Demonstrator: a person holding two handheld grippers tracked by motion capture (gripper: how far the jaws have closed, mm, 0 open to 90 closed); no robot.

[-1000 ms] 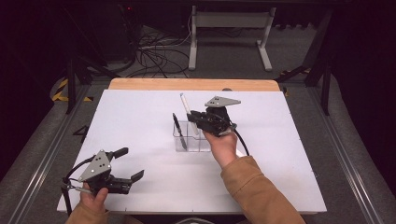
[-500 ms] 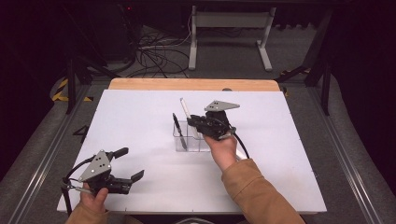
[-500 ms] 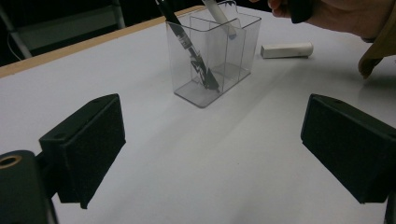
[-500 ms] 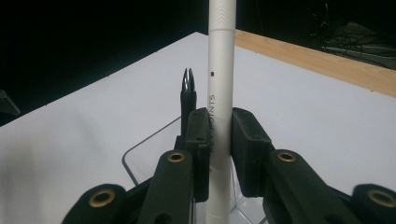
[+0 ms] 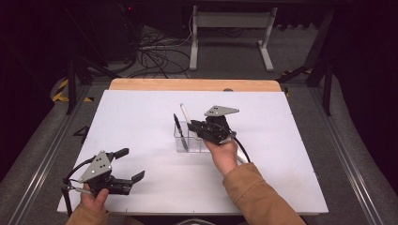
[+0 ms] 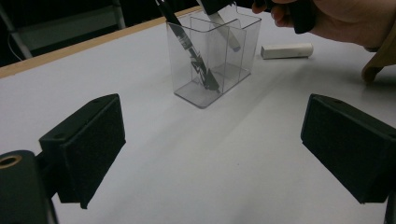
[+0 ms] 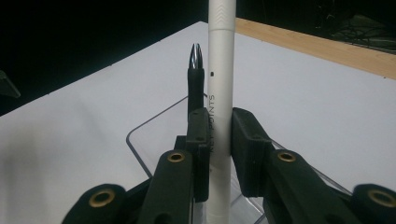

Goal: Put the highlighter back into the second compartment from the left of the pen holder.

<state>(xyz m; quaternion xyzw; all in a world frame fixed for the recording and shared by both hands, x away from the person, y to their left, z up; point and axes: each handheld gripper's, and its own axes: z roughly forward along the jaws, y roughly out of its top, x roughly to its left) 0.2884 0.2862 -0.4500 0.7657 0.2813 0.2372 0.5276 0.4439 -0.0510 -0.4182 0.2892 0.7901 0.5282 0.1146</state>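
White pen going into the clear holder

Near left, our left tongs [image 5: 126, 165] idle wide over the tabletop [image 5: 291, 159]. Farther, right tongs [image 7: 219, 140] clamp the white pen [image 7: 219, 93], tip inside the clear holder [image 6: 212, 60] beside a black pen [image 6: 189, 44]. Next we judge: lower, then release.

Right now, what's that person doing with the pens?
The right claw is shut on a white pen, holding it upright in a clear holder in the middle of the white table. A black pen already leans inside. The left claw waits open near the table's front edge.
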